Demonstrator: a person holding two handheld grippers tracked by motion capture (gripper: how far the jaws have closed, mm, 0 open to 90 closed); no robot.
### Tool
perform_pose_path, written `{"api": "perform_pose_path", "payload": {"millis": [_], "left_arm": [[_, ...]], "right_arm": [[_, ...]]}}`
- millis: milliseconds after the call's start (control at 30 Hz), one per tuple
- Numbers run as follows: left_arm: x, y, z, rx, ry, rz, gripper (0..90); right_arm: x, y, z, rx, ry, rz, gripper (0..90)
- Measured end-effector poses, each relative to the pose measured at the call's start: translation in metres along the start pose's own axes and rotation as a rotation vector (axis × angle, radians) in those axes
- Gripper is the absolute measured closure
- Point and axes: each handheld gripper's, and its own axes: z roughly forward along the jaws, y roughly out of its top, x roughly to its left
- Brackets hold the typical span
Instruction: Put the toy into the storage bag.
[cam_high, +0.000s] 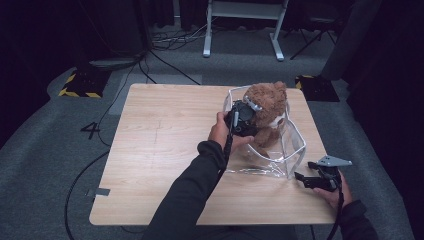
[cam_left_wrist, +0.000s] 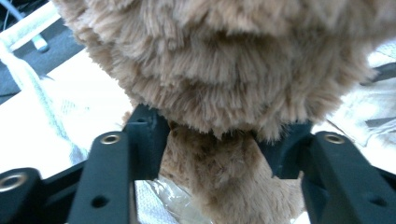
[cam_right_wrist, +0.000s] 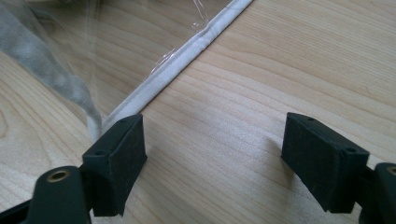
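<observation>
In your left gripper view, the brown teddy bear (cam_left_wrist: 224, 70) overruns the top and side edges, so its face stays unseen. From above, your left gripper (cam_high: 242, 119) covers the bear's front, and the clear bag (cam_high: 295, 145) blurs its legs.

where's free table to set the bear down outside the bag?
Free: the table's whole left half, from the left edge to the person's left forearm. Also the near strip between that sleeve and the right gripper. Crowded: far right, where clear bag, teddy bear and left gripper sit.
</observation>
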Motion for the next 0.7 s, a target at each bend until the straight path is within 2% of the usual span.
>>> {"api": "perform_pose_path", "payload": {"millis": [67, 200, 267, 400, 567, 700], "left_arm": [[0.0005, 0.0008, 0.0007, 0.008, 0.0, 0.007, 41.8], [0.0012, 0.0006, 0.0, 0.017, 0.002, 0.002, 39.6], [0.001, 0.0009, -0.0002, 0.023, 0.008, 0.001, 34.2], [-0.0023, 0.0018, 0.0002, 0.033, 0.006, 0.021, 31.7], [-0.0034, 0.0021, -0.001, 0.031, 0.02, 0.019, 29.2], [-0.0042, 0.0027, -0.0022, 0.026, 0.021, 0.043, 27.6]], "right_arm": [[0.0, 0.0, 0.0, 0.0, 0.0, 0.0, 21.7], [0.0, 0.0, 0.0, 0.0, 0.0, 0.0, 21.7], [0.0, 0.0, 0.0, 0.0, 0.0, -0.001, 21.7], [0.0, 0.0, 0.0, 0.0, 0.0, 0.0, 21.7], [0.0002, 0.0, -0.0001, 0.001, -0.001, 0.003, 21.7], [0.0002, 0.0, -0.0001, 0.001, 0.0, 0.003, 21.7]]}}
